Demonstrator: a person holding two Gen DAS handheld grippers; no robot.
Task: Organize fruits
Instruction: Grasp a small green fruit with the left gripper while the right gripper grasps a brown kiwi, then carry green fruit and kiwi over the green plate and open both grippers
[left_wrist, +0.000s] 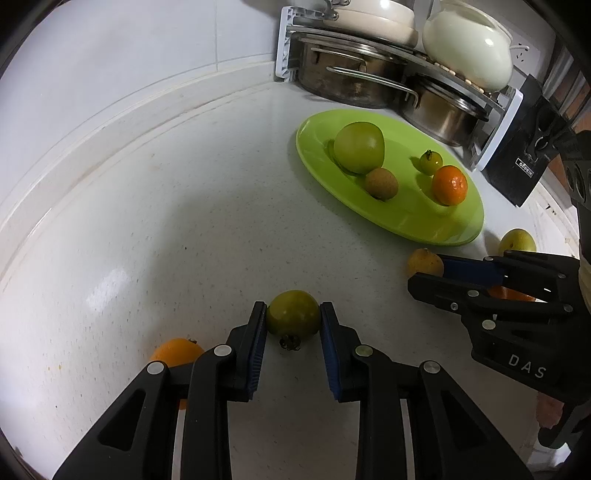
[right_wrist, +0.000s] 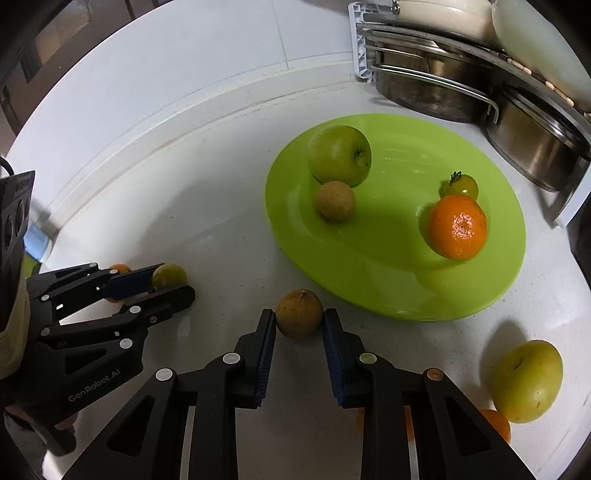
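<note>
Fruits: green tomato (left_wrist: 293, 313) gripped in left claw (left_wrist: 293, 321) on surface (left_wrist: 166, 221) | brown fruit (right_wrist: 299, 313) pinched by right claw (right_wrist: 300, 325) beside plate (right_wrist: 369, 280) edge | open surface leftward

I see even overhead light w/ soft shadows, glare on counter (left_wrist: 110, 291) and orange (right_wrist: 458, 226); fisheye bends edges, dark corners.

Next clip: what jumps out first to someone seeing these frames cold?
The bright green plate by the pots, carrying an apple, an orange and two smaller fruits. In front, the left tool brackets a green tomato, and the right tool a brown fruit.
</note>
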